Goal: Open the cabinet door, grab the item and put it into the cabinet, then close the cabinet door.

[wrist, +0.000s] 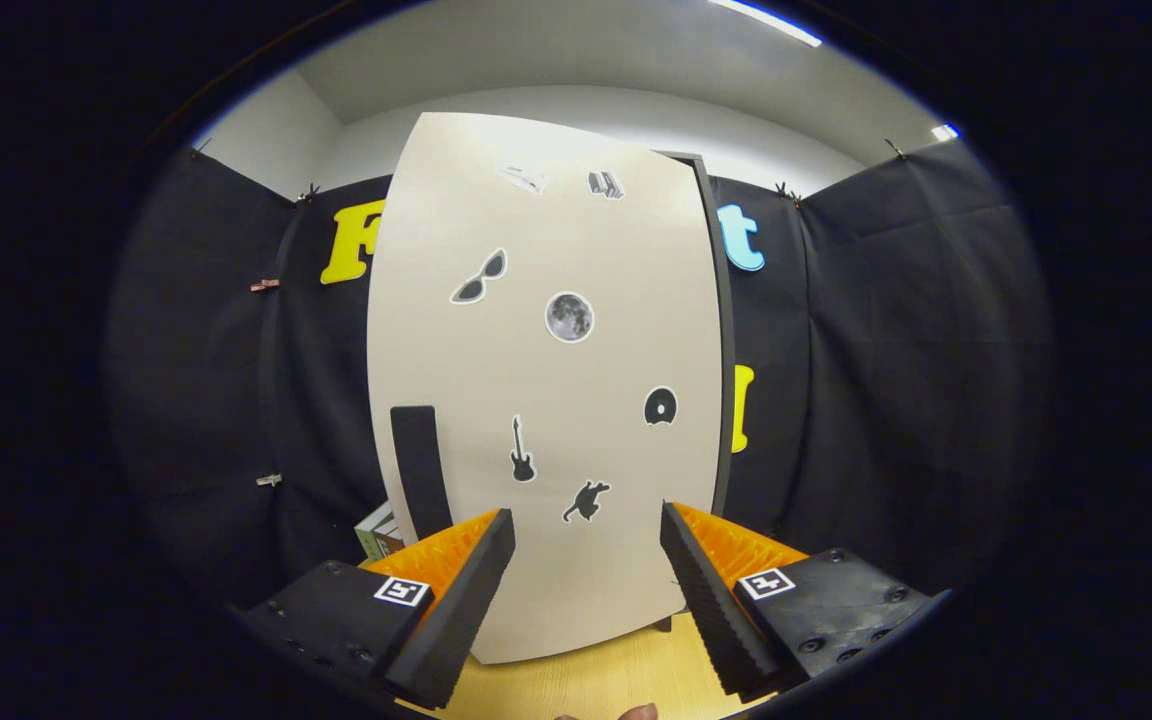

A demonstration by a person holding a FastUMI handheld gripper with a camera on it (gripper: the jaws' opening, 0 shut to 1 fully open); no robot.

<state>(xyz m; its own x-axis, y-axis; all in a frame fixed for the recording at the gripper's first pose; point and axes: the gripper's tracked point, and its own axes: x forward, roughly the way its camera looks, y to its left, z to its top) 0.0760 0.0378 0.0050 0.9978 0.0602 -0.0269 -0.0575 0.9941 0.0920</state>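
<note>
gripper view looks straight at the cabinet door [546,400], a tall pale panel w/ small stickers on it, standing on a light wood tabletop [596,680]. door lies flat against the cabinet front, ie closed; a thin dark cabinet edge [724,330] shows along its right side. gripper [586,540] hangs just in front of the door's lower part, jaws released and wide apart, nothing between the fingers [456,600], no contact w/ the panel.

handle [420,470]: a dark upright bar near the door's lower left edge, just beyond the left finger. best spot to take hold, since the panel face itself is smooth and flat w/ no purchase. looks like rigid board, stiff, prob light to swing but will pivot on hinges at the right side, so pull should follow an arc, not straight back. bar is narrow; the open gap clears it easily.

item: a small boxy thing [376,530] peeks out at the door's lower left corner, behind the left finger; mostly hidden, cant tell what it is or if its the task's item. looks like light card, may crush if squeezed hard.

closed door fits both stages: item not yet in, or already inside w/ door shut again. cant tell which.
</note>
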